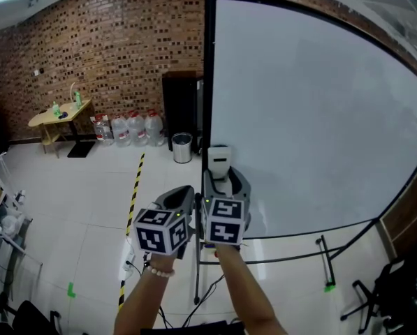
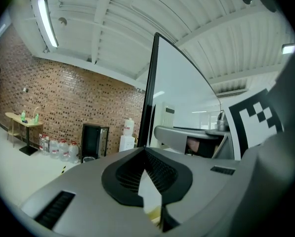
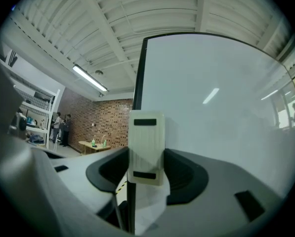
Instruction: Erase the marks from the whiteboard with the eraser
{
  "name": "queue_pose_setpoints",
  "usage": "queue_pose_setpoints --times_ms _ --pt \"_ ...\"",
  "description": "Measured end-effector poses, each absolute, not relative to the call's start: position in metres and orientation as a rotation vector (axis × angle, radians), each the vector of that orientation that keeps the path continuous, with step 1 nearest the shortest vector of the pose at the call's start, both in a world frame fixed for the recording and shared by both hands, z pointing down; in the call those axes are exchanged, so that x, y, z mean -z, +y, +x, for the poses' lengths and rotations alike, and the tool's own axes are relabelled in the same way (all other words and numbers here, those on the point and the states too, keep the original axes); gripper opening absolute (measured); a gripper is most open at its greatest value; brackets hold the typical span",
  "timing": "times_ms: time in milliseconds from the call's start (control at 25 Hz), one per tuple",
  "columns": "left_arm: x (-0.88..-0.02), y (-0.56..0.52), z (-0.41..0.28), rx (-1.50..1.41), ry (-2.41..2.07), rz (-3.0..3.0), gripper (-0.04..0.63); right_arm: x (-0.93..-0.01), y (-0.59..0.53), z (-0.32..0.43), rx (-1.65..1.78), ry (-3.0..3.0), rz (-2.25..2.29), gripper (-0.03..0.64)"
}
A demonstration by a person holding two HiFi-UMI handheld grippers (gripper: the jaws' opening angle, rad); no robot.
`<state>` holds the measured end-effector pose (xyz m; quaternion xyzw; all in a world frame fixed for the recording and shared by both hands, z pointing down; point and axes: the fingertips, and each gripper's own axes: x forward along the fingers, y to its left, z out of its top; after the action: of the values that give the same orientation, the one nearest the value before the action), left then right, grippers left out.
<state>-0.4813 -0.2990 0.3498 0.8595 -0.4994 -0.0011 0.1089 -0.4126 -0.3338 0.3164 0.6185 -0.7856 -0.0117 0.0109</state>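
**Item: whiteboard (image 1: 313, 117).** Large, black-framed, on a floor stand. The surface looks blank with a faint grey haze, and no distinct marks can be made out in any view.

**Item: eraser (image 1: 218, 159).** Pale block, upright, at the whiteboard's left edge, toward its lower-left corner. In the right gripper view the eraser (image 3: 146, 147) overlaps the black frame. Whether it touches the surface cannot be told.

**Item: right gripper (image 1: 222, 181).** Clenched on the eraser's lower half, which stands between its jaws (image 3: 146, 168).

**Item: left gripper (image 1: 186, 190).** Just beside the right one, off the whiteboard's left edge. Its tips (image 2: 145, 151) are pressed together with nothing between them.

**Hazards, as judged:**
- The eraser is held only by its lower part, so drag on the surface may tilt it or pull it loose.
- So near the left edge, a stroke may snag on the frame.
- A hard push may rock the whiteboard on its stand.
- The idle left gripper crowds the right and may knock it.
- Faint marks may go unnoticed.
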Motion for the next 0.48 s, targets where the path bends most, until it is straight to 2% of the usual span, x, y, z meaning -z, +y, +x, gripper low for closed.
queue_pose_setpoints --times_ms 480 --pt "-0.369 -0.302 -0.48 -0.025 -1.44 2.505 -0.012 -0.387 -0.335 -0.418 -0.014 -2.42 1.915 0.249"
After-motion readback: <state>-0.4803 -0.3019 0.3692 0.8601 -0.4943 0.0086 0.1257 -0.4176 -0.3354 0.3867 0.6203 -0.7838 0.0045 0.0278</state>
